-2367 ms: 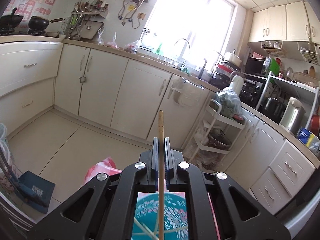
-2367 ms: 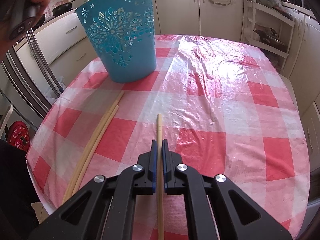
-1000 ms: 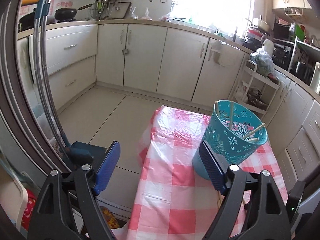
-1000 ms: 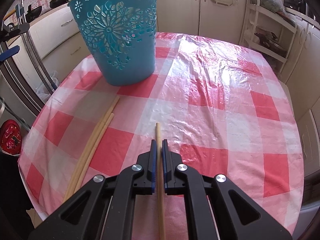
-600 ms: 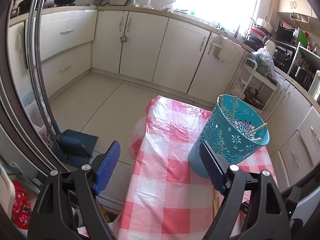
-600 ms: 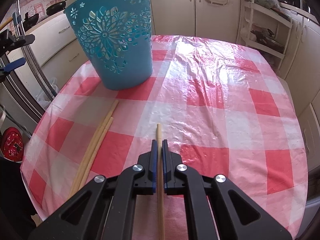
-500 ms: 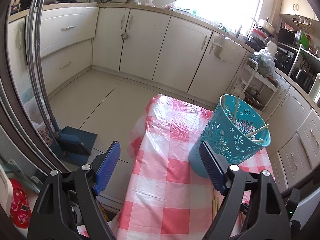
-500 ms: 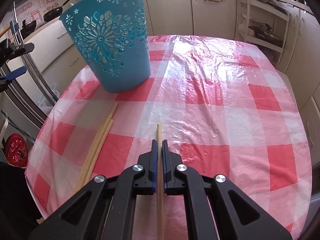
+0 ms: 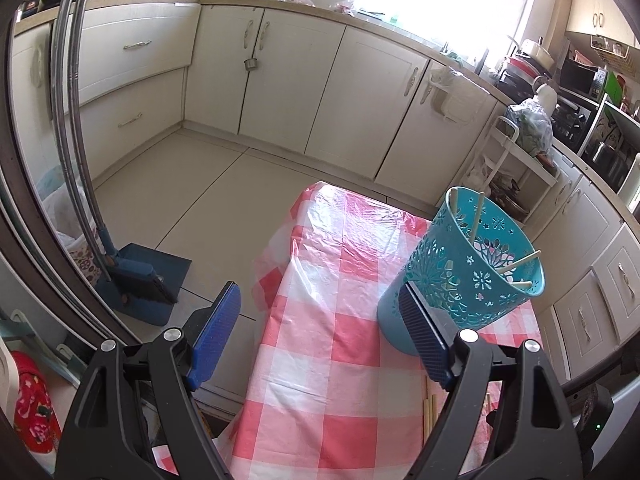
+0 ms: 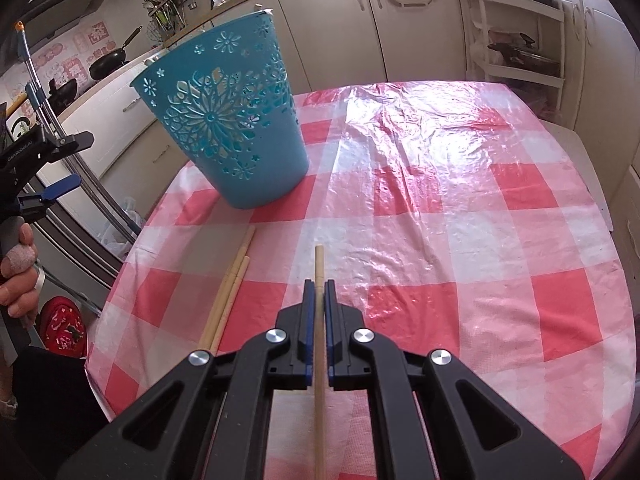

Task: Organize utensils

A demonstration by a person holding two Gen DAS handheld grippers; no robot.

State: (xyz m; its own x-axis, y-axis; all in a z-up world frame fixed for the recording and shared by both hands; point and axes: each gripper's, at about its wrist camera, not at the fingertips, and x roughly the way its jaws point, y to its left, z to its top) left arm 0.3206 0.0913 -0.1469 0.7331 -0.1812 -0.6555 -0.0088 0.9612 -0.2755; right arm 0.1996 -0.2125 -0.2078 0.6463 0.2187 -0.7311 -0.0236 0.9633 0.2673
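Observation:
A blue cut-out basket stands on the red-and-white checked table and holds several wooden chopsticks. My left gripper is open and empty, above the table's near-left edge, left of the basket. In the right wrist view the basket stands far left. My right gripper is shut on one chopstick, which points forward above the cloth. Two loose chopsticks lie on the cloth to its left; their ends show in the left wrist view.
A blue dustpan and brush stand on the floor left of the table. White cabinets line the far walls. A wire rack stands beyond the table. The left gripper and the person's hand show at the left edge.
The left gripper let go of its chopstick into the basket, opened and drew back to the left. Since then it has drifted slightly. The right gripper keeps its chopstick and has lifted a little.

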